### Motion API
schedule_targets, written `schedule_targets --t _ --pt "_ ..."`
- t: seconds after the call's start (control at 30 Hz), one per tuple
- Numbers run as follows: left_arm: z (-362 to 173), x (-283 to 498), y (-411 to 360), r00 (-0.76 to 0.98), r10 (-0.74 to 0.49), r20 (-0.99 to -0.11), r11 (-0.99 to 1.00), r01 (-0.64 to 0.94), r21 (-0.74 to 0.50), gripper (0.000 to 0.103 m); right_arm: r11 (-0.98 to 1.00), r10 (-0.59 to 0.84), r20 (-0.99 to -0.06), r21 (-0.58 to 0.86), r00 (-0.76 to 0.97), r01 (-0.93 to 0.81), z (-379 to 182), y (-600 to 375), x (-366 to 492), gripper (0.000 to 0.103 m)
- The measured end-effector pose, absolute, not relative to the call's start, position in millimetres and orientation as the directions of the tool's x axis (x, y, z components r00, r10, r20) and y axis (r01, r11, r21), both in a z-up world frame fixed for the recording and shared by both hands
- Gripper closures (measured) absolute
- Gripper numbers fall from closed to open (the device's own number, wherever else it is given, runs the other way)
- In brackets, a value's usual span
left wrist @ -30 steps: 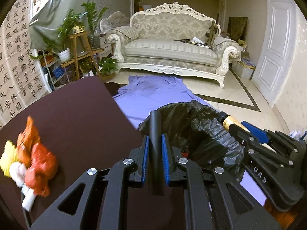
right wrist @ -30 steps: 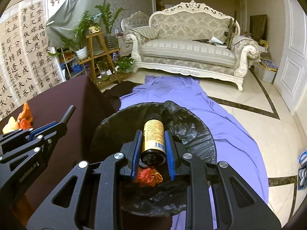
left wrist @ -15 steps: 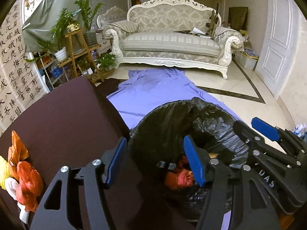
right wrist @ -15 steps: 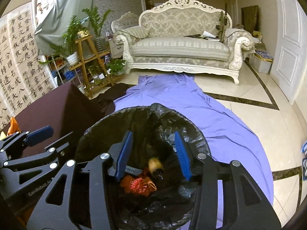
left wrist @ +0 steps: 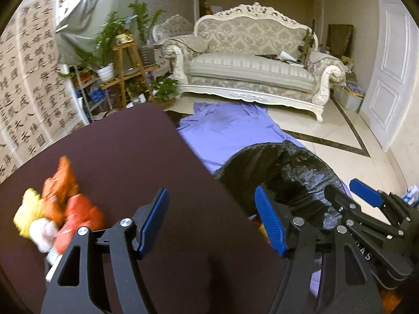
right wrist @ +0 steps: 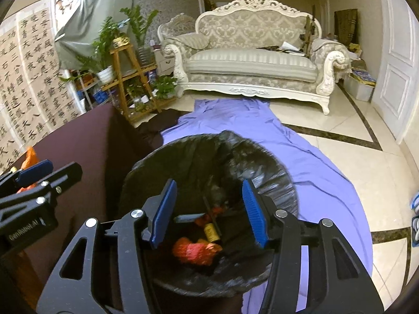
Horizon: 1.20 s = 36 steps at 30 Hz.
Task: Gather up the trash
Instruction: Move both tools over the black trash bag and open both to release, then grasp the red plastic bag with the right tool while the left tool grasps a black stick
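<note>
Inside black-lined bin [right wrist: 162,157], crumpled orange wrappers [right wrist: 195,252]

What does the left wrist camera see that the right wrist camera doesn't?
Only the left wrist view shows the whole pile of crumpled orange, yellow and white trash on the dark brown table. Only the right wrist view looks down into the black-lined trash bin, showing the small yellow bottle and orange wrapper inside. Both show the bin, the purple sheet, the cream sofa and both open grippers.
</note>
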<state>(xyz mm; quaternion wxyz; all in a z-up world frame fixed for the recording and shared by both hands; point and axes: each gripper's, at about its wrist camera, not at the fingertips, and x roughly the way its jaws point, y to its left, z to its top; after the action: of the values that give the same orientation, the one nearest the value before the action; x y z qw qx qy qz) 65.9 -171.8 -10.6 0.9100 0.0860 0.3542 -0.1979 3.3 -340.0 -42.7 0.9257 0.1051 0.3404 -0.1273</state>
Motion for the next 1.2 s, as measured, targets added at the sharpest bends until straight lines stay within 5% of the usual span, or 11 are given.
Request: schedule_targets --t 0.7,1.2 --pt "-6.5 43.7 6.9 0.741 -0.082 -0.666 0.993 0.120 0.012 0.036 0.998 0.030 -0.658 0.066 0.752 0.017 -21.7 -179.6 24.9 0.047" --pt "-23.7 48.0 85.0 0.724 0.005 -0.690 0.999 -0.027 -0.021 0.036 0.992 0.125 -0.672 0.068 0.730 -0.107 -13.9 -91.7 71.9 0.033"
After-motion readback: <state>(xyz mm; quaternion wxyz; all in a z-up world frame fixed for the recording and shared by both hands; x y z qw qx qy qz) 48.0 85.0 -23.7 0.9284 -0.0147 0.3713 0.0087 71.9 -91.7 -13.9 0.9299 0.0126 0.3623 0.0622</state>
